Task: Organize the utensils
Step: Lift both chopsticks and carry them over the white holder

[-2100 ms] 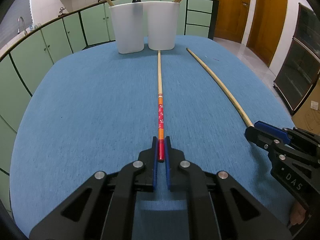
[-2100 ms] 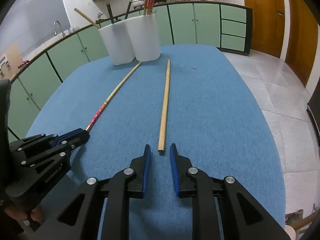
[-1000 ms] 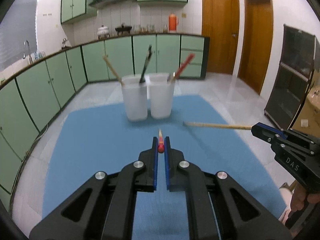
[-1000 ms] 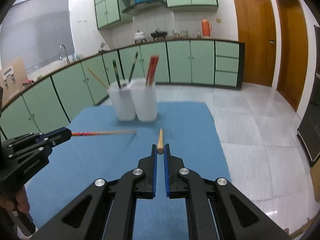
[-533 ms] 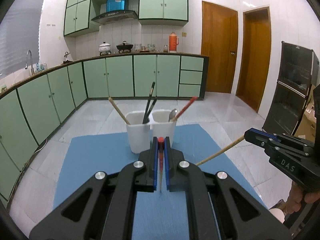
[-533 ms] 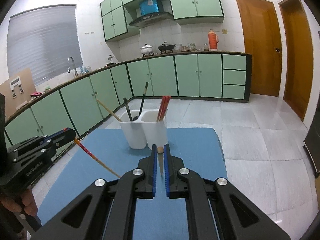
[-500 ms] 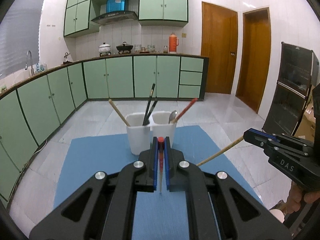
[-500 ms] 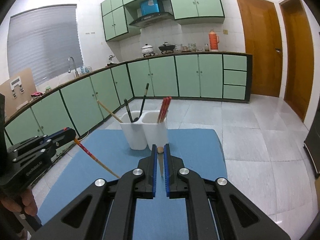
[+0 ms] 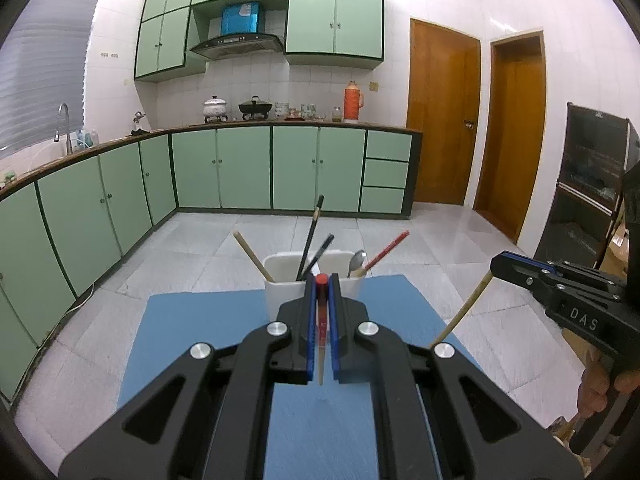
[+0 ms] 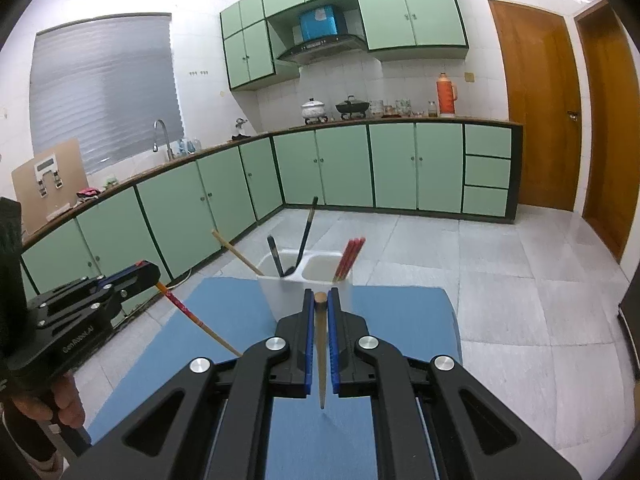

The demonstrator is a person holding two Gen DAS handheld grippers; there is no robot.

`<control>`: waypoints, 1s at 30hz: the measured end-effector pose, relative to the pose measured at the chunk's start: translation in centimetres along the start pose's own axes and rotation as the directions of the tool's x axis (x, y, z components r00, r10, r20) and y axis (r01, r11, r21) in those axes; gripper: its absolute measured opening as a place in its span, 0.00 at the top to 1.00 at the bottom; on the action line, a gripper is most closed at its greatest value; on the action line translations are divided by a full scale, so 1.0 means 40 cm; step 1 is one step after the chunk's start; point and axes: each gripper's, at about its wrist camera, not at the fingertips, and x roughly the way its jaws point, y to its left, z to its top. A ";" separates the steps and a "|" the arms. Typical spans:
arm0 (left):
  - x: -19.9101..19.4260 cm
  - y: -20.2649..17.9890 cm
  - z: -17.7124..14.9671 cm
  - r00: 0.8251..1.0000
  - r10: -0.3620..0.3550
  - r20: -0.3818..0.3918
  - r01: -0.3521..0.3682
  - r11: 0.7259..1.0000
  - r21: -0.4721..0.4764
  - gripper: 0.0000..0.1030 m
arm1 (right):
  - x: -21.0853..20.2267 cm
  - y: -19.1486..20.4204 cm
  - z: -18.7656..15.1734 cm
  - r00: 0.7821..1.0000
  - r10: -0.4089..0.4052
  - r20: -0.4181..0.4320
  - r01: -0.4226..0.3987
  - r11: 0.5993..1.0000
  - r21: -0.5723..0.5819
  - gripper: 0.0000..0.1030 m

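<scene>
My left gripper (image 9: 322, 279) is shut on the red end of a red-patterned chopstick (image 9: 321, 344), which hangs tip-down between its jaws above the blue table mat (image 9: 192, 320). My right gripper (image 10: 320, 299) is shut on a plain wooden chopstick (image 10: 321, 360), also hanging tip-down. Each view shows the other gripper from the side: the right gripper (image 9: 496, 266) with its wooden chopstick (image 9: 460, 316), and the left gripper (image 10: 152, 271) with its red chopstick (image 10: 188, 314). Ahead stand two white holders (image 9: 286, 292) (image 10: 276, 286). One holds black and wooden chopsticks, the other a spoon (image 9: 357, 262) and red chopsticks (image 10: 349, 258).
The mat's far edge lies just behind the holders, with tiled floor (image 9: 200, 248) beyond. Green cabinets (image 9: 240, 168) line the back and left walls. A dark glass cabinet (image 9: 592, 184) stands on the right. A hand (image 10: 60, 400) grips the left gripper's handle.
Both grippers have risen with their chopsticks, which left the table and swung from nearly level to tip-down. The holders now sit lower and smaller in both views.
</scene>
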 end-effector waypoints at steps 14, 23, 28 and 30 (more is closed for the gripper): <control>-0.032 0.049 0.150 0.986 0.039 0.161 -0.036 0.999 -0.024 0.95 | 0.021 0.032 0.163 0.991 0.037 0.127 -0.033 0.999 -0.036 0.94; 0.050 0.056 0.228 0.974 0.067 0.216 -0.061 0.998 -0.035 0.95 | 0.078 0.009 0.262 0.982 0.026 0.187 -0.022 0.999 -0.022 0.94; 0.124 0.066 0.259 0.968 0.062 0.242 -0.050 0.997 -0.055 0.95 | 0.132 -0.002 0.292 0.980 0.028 0.197 -0.023 0.999 -0.027 0.94; 0.158 0.067 0.269 0.969 0.059 0.239 -0.048 0.997 -0.052 0.95 | 0.155 -0.002 0.302 0.979 0.018 0.202 -0.010 0.999 -0.040 0.94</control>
